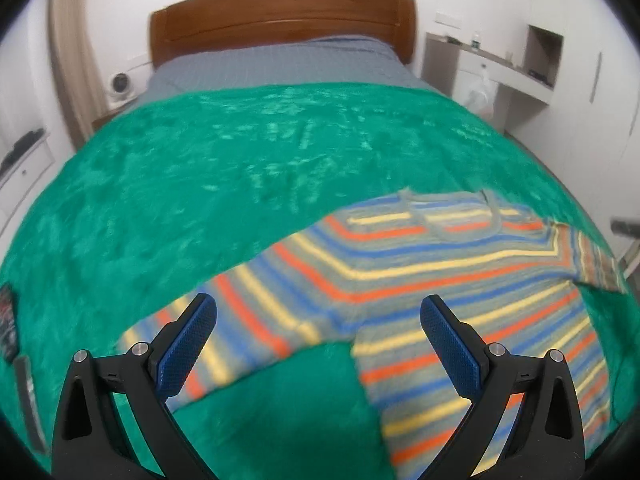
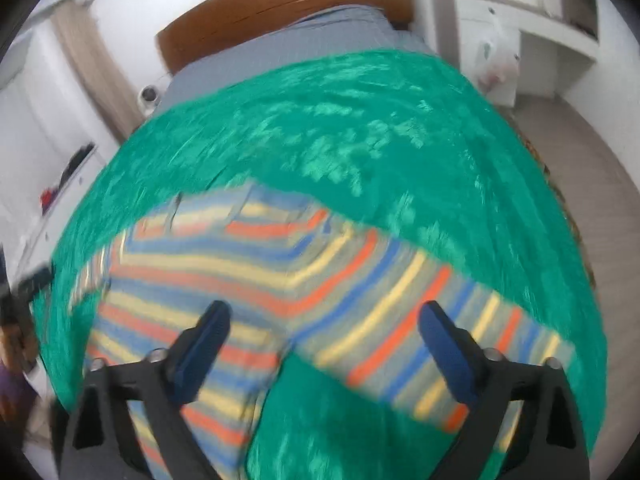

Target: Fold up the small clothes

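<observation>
A small striped sweater point(image 1: 400, 276) in grey, blue, orange and yellow lies flat on the green blanket point(image 1: 224, 168), sleeves spread out. My left gripper point(image 1: 318, 308) hangs above its left sleeve and armpit, jaws wide apart, nothing between the blue pads point(image 1: 188, 352). In the right wrist view the same sweater point(image 2: 256, 272) is blurred, and its right sleeve runs down to the right. My right gripper point(image 2: 322, 316) hovers over the body and that sleeve, jaws apart and holding nothing.
The blanket covers a bed with a wooden headboard point(image 1: 280, 16) and grey sheet point(image 1: 280, 64). A white desk point(image 1: 516, 76) stands to the right, a drawer unit point(image 1: 24, 168) to the left. Dark flat items point(image 1: 10, 320) lie at the blanket's left edge. Floor point(image 2: 580, 160) shows right of the bed.
</observation>
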Motion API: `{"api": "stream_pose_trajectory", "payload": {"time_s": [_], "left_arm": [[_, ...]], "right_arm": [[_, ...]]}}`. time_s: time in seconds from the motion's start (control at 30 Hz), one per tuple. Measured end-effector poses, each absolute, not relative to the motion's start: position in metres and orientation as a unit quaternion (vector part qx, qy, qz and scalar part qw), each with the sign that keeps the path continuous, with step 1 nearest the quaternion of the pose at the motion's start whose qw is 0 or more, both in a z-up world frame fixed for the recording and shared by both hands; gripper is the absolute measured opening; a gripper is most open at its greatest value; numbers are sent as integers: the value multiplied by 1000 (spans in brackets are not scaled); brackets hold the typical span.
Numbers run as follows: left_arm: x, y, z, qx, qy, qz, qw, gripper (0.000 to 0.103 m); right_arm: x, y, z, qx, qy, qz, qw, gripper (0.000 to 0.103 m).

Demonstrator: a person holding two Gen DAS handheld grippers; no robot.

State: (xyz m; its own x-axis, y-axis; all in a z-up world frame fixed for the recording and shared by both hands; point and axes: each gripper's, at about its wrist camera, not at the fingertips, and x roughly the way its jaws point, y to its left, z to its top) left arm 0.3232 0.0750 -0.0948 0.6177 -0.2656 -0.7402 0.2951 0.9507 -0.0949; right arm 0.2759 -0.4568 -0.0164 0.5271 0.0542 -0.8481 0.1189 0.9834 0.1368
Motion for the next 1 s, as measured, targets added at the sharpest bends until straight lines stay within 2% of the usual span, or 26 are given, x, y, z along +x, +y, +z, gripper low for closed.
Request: {"api": "stream_pose_trajectory", "payload": {"time_s": [0.17, 0.37, 0.47, 0.57, 0.6, 0.63, 0.67, 0.7, 0.73, 0.77, 0.83, 0.93, 0.97, 1.0], "left_arm": [[395, 36, -125, 49, 450, -174, 874, 101], [470, -12, -156, 106, 489, -166, 850, 101], [501, -23, -178, 109, 516, -167, 833, 101], [521, -31, -206, 118, 558, -166, 805, 102], [523, -32, -211, 116, 561, -172, 801, 102], [522, -32, -210, 115, 555, -176, 805, 100], [520, -33, -207, 116, 543, -181, 812, 83], [517, -35, -202, 120, 528, -192, 818, 47], [515, -39, -198, 121, 519, -201, 822, 16], [514, -43, -195, 120, 511, -198, 828, 7], [514, -50, -197, 151, 498, -151, 841, 3], [511, -46, -205, 143, 500, -114, 846, 5], [508, -41, -202, 133, 500, -110, 848, 8], [502, -35, -197, 127, 501, -107, 849, 23]], "right_arm": [[353, -450, -22, 92, 489, 40, 867, 91], [448, -378, -91, -16, 565, 105, 818, 88], [472, -363, -113, -31, 582, 130, 802, 80], [491, -352, -137, -53, 600, 131, 787, 70], [495, -351, -144, -53, 608, 134, 781, 61], [497, -347, -150, -63, 616, 138, 773, 35], [499, -342, -151, -80, 614, 139, 773, 14], [499, -335, -149, -108, 609, 133, 775, 6], [498, -326, -144, -143, 596, 119, 781, 6], [499, -316, -138, -182, 575, 104, 791, 6], [501, -302, -131, -226, 539, 81, 807, 6], [505, -303, -164, -234, 566, 48, 789, 6], [500, -300, -167, -243, 556, 44, 794, 6], [495, -301, -164, -234, 549, 43, 801, 10]]}}
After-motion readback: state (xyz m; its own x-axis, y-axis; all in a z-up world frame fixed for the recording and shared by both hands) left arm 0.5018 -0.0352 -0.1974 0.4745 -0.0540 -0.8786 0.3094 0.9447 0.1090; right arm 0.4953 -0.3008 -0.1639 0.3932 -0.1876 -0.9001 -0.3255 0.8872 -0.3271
